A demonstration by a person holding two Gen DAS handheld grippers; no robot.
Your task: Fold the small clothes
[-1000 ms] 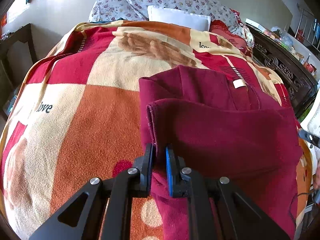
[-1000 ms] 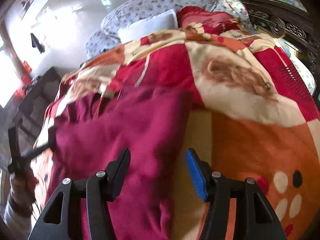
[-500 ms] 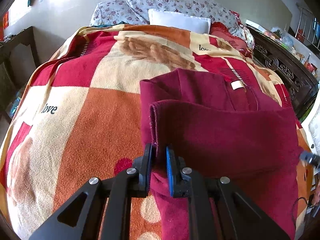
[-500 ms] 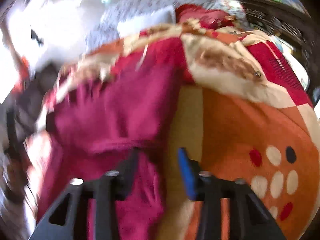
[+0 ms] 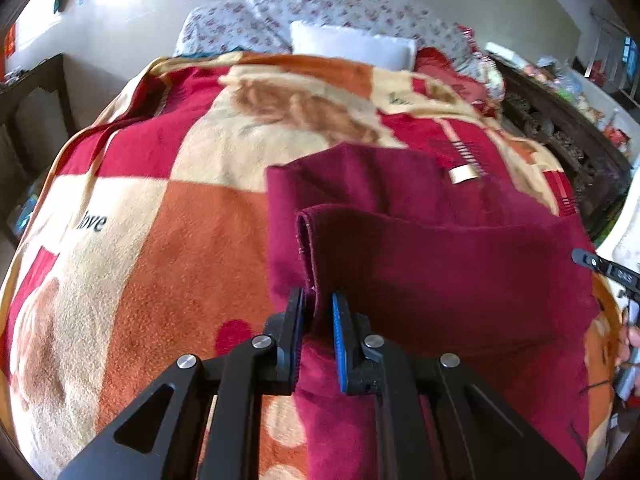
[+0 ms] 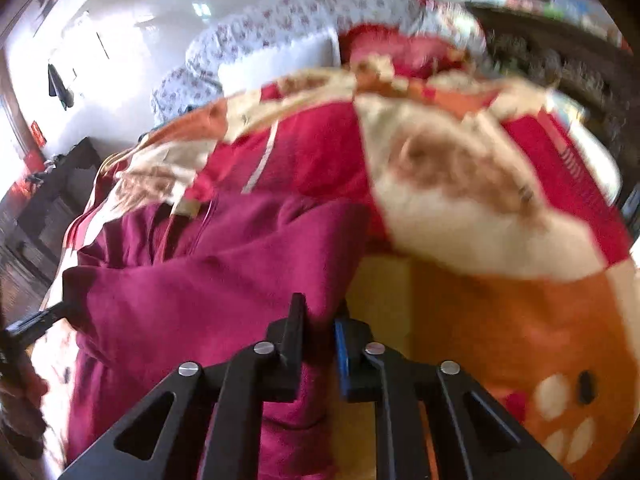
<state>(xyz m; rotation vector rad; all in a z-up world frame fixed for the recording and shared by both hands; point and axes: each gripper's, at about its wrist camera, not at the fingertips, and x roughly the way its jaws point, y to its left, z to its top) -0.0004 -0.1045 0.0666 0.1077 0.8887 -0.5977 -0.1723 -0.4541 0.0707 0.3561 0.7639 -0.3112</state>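
The left gripper had its fingers pinching the left edge of the maroon garment; the right gripper pinched the opposite edge. The garment lay partly folded on the patterned blanket covering the bed.

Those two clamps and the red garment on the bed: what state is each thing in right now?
Left gripper: shut on the garment's left edge.
Right gripper: shut on the garment's right edge.
Garment: maroon, partly folded, near layer doubled over the far one.
Blanket: spread flat under the garment.
Pillow: white, at the bed's head.
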